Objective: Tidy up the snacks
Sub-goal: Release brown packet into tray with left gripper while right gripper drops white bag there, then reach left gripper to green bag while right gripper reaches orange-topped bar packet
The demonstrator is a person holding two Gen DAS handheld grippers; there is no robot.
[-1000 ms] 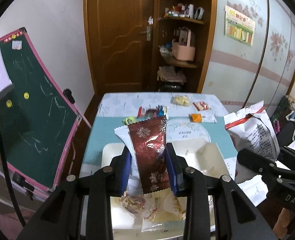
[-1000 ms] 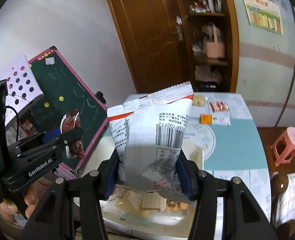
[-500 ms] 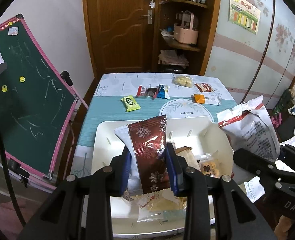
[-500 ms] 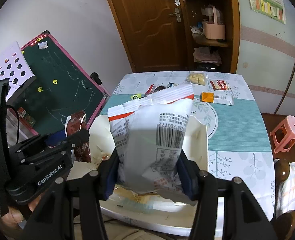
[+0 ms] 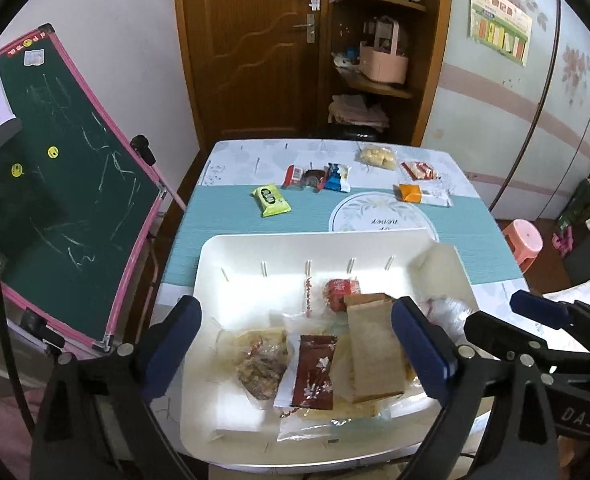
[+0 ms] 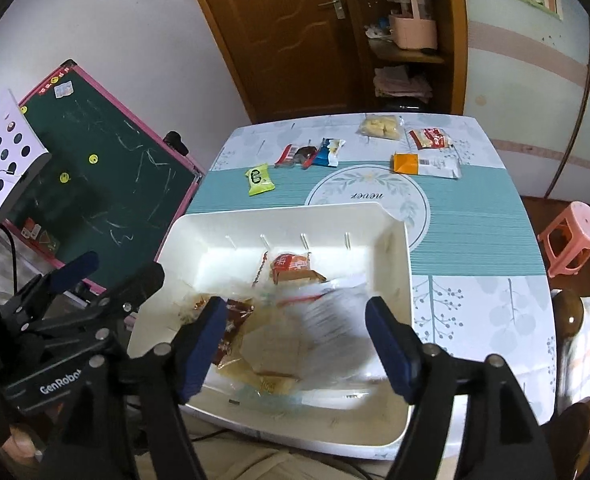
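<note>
A white tray [image 5: 231,256] [image 6: 395,240] at the table's near edge holds several snack packets. The dark red packet with snowflakes [image 5: 311,376] [image 6: 231,332] lies in it beside a brown paper packet [image 5: 375,348]. The large white bag [image 6: 335,320], blurred, lies in the tray's right part. My left gripper [image 5: 295,348] is open and empty above the tray. My right gripper [image 6: 295,344] is open and empty above the white bag. Each gripper shows in the other's view, the right [image 5: 535,332] and the left [image 6: 107,276].
Loose snacks lie on the far table: a green packet [image 5: 271,199] [image 6: 259,179], red and blue packets [image 5: 319,177] [image 6: 311,153], a yellow bag [image 5: 377,157], an orange-and-white packet [image 5: 423,194]. A chalkboard [image 5: 63,200] stands left. A pink stool [image 6: 571,240] stands right.
Both grippers opened. The dark red packet dropped from the left gripper into the tray, and the white bag dropped from the right gripper into the tray. Both views tilted down over the tray.
</note>
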